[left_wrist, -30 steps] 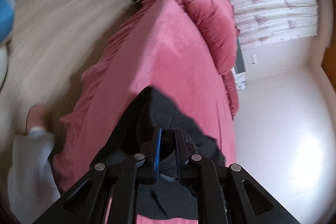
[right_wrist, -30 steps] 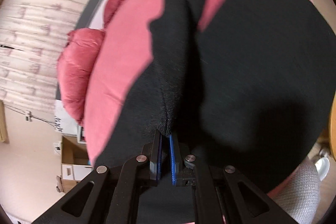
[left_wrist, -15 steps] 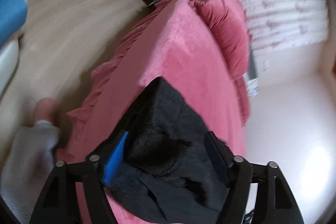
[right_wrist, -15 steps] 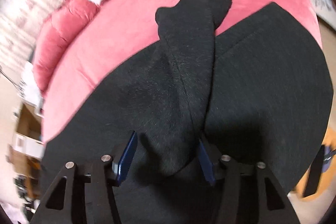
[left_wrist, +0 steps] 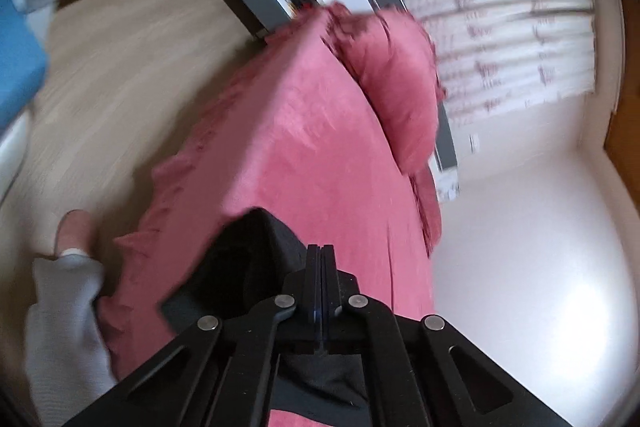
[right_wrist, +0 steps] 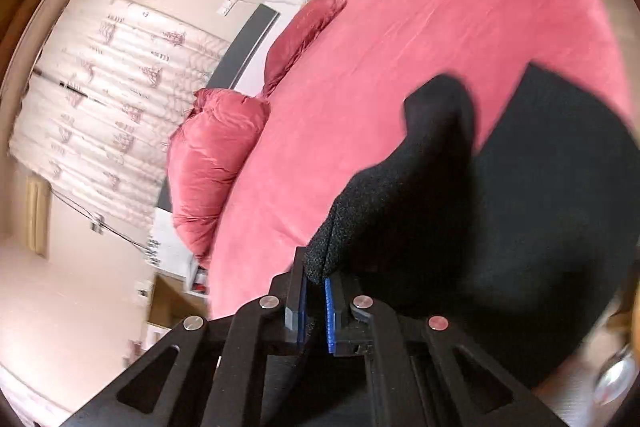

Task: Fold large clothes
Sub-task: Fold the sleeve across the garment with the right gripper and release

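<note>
the pink bed (right_wrist: 420, 39) filled most of both views, its cover smooth and running back toward two pink pillows (right_wrist: 212, 179) at the far end. behind them hung a pale patterned curtain (right_wrist: 108, 99), and a wooden floor (left_wrist: 120, 67) ran along the bed's side in the left wrist view. the black garment (right_wrist: 552, 211) lay spread across the near part of the bed, a large dark sheet with one long fold (right_wrist: 424, 163) rising out of it and tapering toward the bed's middle. in the left wrist view only a dark bunched corner of it (left_wrist: 248, 259) showed, lying at the bed's near edge. a person's leg in a light grey trouser leg (left_wrist: 60, 323) stood on the floor beside the bed. the right gripper (right_wrist: 314, 283) was clamped on the near end of the garment's fold, black cloth pinched between its blue pads. the left gripper (left_wrist: 320, 255) had its fingers pressed flat together, with no cloth visible between them; the garment sat under and behind them.
</note>
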`<act>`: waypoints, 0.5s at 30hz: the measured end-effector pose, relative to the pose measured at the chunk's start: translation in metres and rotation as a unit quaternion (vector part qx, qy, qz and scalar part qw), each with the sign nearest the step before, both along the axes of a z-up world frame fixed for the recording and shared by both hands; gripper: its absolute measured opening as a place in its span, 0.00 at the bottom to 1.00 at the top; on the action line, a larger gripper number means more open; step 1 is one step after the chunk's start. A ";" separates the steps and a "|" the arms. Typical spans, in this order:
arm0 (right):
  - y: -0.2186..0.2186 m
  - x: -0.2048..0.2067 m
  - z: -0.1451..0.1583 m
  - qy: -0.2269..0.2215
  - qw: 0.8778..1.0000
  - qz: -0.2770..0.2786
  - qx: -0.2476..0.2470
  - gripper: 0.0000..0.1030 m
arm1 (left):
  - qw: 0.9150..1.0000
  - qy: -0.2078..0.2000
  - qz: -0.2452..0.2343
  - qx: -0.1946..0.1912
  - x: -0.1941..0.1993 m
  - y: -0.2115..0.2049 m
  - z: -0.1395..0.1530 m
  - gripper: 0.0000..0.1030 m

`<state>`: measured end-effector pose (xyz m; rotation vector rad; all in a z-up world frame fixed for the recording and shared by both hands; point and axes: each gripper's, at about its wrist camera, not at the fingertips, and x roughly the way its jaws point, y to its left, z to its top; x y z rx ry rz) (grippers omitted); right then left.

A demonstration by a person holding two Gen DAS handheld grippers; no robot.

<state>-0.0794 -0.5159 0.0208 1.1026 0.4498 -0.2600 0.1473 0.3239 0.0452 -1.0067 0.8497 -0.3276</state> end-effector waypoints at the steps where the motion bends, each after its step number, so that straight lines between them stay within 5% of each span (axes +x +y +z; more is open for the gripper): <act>1: -0.001 -0.015 -0.013 0.029 1.000 -0.002 -0.011 0.06 | 0.999 0.024 0.013 0.017 -0.005 0.010 -0.012 0.00; 3: -0.002 -0.025 -0.047 0.087 0.996 0.016 -0.007 0.06 | 0.996 0.083 0.010 0.031 -0.012 0.016 -0.045 0.00; 6: 0.008 -0.023 -0.103 0.192 0.980 0.042 -0.019 0.07 | 0.993 0.093 -0.025 0.075 -0.026 -0.008 -0.064 0.01; 10: 0.015 -0.018 -0.117 0.168 0.986 0.009 -0.002 0.12 | 0.993 0.065 -0.044 0.089 -0.032 -0.046 -0.061 0.68; 15: 0.028 0.007 -0.109 0.165 0.986 0.013 0.007 0.32 | 0.996 0.087 0.002 0.024 -0.022 -0.053 -0.071 0.72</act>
